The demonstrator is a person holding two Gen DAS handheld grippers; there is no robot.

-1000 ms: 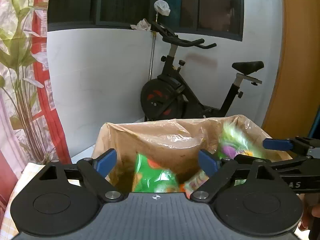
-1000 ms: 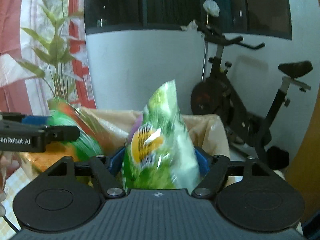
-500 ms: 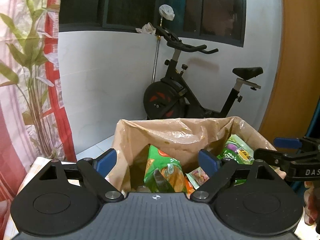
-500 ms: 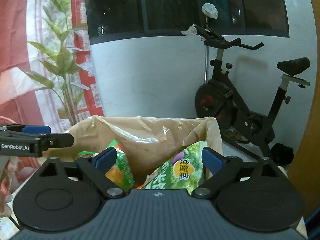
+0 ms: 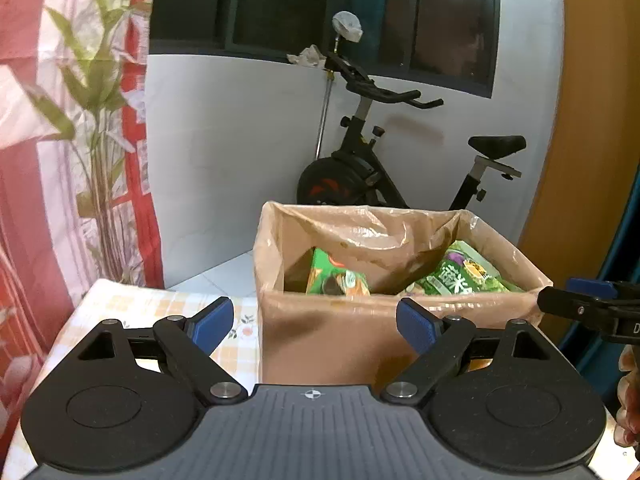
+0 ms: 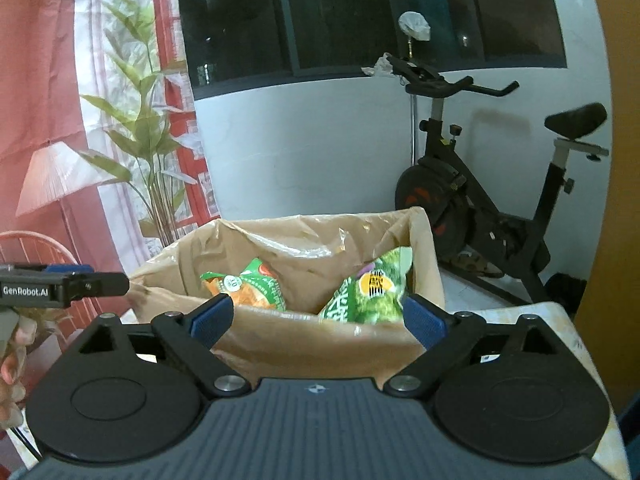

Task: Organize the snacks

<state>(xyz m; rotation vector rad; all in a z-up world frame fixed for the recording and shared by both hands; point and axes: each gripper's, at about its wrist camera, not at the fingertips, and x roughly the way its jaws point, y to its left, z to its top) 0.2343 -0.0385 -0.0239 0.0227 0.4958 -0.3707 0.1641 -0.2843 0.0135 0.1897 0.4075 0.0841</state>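
Note:
A cardboard box (image 5: 332, 336) lined with clear plastic stands on the table just ahead of both grippers. Two snack bags rest inside it: a green and orange one (image 5: 338, 278) on the left and a green one with a purple patch (image 5: 460, 276) on the right. My left gripper (image 5: 316, 320) is open, with nothing between its blue pads, short of the box's near wall. In the right wrist view the box (image 6: 304, 344), the orange bag (image 6: 248, 284) and the green bag (image 6: 368, 292) show again. My right gripper (image 6: 316, 318) is open and empty in front of the box.
A black exercise bike (image 5: 380, 168) stands against the white wall behind the box. A checked tablecloth (image 5: 140, 312) covers the table left of the box. A red and white curtain (image 5: 60, 160) hangs at the left, and a wooden panel (image 5: 580, 160) stands at the right.
The right gripper opened and let go of the green bag, which now lies in the box. Both grippers have drawn back from over the box, so its near wall shows.

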